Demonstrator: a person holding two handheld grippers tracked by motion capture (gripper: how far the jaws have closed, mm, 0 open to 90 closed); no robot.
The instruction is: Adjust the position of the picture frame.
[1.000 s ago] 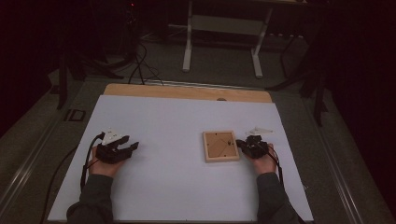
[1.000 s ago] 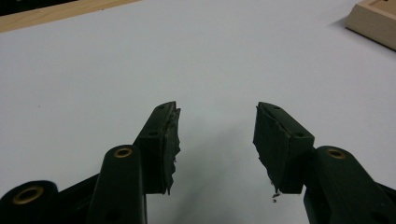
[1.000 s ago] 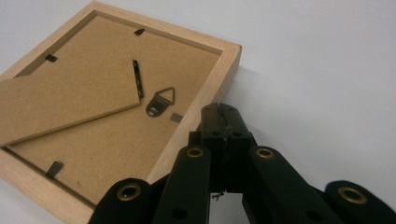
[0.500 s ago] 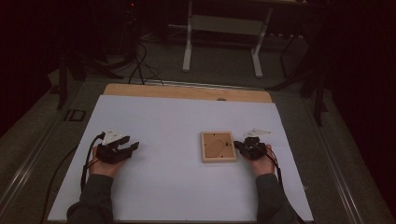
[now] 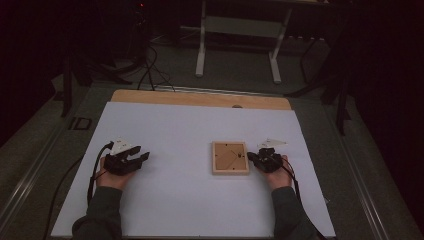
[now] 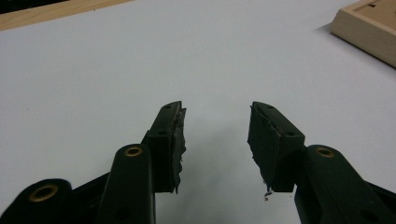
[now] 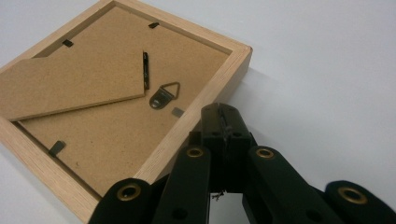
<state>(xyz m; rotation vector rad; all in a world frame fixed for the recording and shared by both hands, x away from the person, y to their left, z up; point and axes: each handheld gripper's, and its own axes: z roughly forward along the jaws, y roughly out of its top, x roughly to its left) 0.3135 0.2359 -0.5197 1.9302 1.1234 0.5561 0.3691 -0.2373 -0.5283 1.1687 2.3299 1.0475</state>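
2 grippers rest low on the white table (image 5: 190, 135), and between them, closer to the right one, lies a wooden picture frame (image 5: 230, 157) with its back side up. In the high view the right gripper (image 5: 253, 157) is just beside the right edge of the frame, and its tips touch or almost touch this edge. In the right gripper view the 2 jaws are pressed together with nothing between them, and their closed tip lies against the outer side of the wooden rim (image 7: 205, 105), near 1 corner. The brown backing board (image 7: 121, 121) carries a small metal hanger (image 7: 164, 96), a folded stand flap (image 7: 70, 86) and some dark clips; I can read no brand, label or writing on it.

The left gripper (image 5: 141, 155) is well apart from the frame, at the left part of the table, and it points toward it. In the left gripper view its jaws stand apart with only bare table between them, and they have just been closing a little. A corner of the frame (image 6: 369, 23) is seen far at the upper right of this view
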